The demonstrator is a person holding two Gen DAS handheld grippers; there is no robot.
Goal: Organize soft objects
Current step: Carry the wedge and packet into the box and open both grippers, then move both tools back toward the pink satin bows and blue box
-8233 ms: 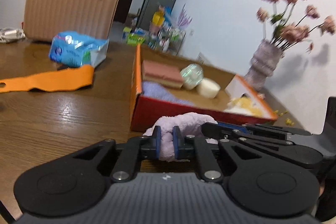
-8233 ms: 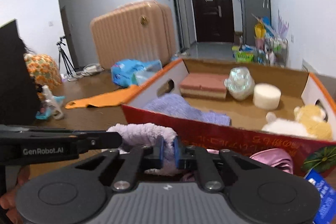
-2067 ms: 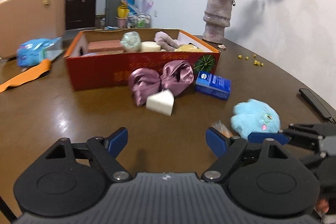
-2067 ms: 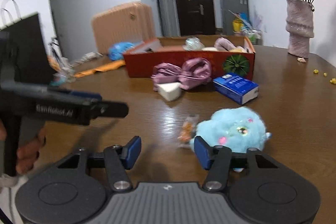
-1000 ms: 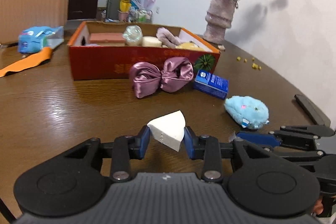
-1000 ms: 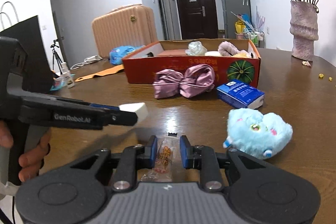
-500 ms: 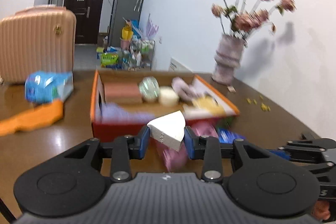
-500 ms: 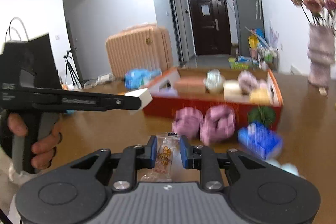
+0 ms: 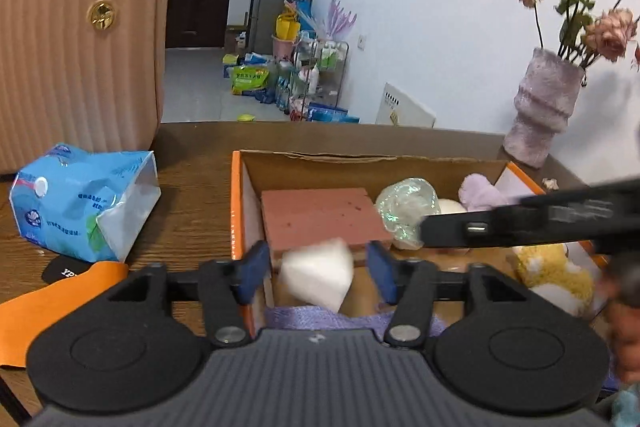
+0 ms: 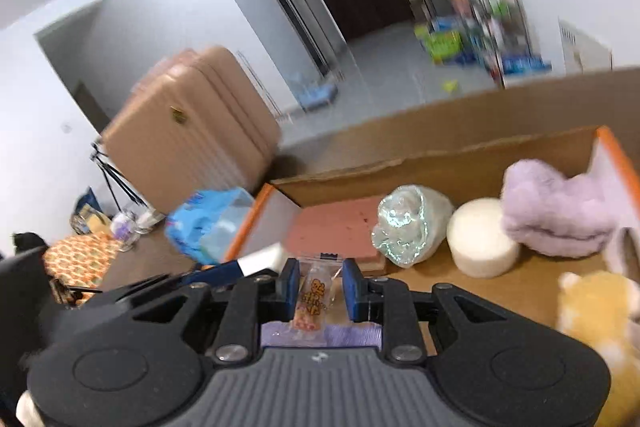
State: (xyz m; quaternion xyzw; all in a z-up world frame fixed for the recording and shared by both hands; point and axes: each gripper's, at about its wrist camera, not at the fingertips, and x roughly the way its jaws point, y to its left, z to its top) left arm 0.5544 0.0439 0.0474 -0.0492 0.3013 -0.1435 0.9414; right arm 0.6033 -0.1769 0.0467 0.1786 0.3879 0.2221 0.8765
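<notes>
My left gripper [image 9: 318, 267] hovers over the near left corner of the orange cardboard box [image 9: 236, 207]. Its jaws are opening, and the white sponge wedge [image 9: 316, 279] sits loose between the pads, touching neither. My right gripper [image 10: 320, 287] is over the same box, tilted; its jaws are starting to open, though the pads still hold the clear snack packet [image 10: 316, 297]. Inside the box lie a pink sponge block [image 9: 320, 215], a shiny clear ball [image 9: 404, 207], a white round puff [image 10: 480, 243], a lilac plush [image 10: 560, 215], a yellow plush [image 9: 552, 271] and a lilac cloth [image 9: 320, 317].
A blue tissue pack [image 9: 80, 195] and an orange strap [image 9: 52, 299] lie on the wooden table left of the box. Behind them stands a pink suitcase [image 9: 80, 67]. A vase of dried flowers [image 9: 544, 107] stands at the far right corner.
Both grippers have swung from the open table to above the box. The left jaws have spread and let go of the white sponge. The right gripper has rolled sideways with the packet.
</notes>
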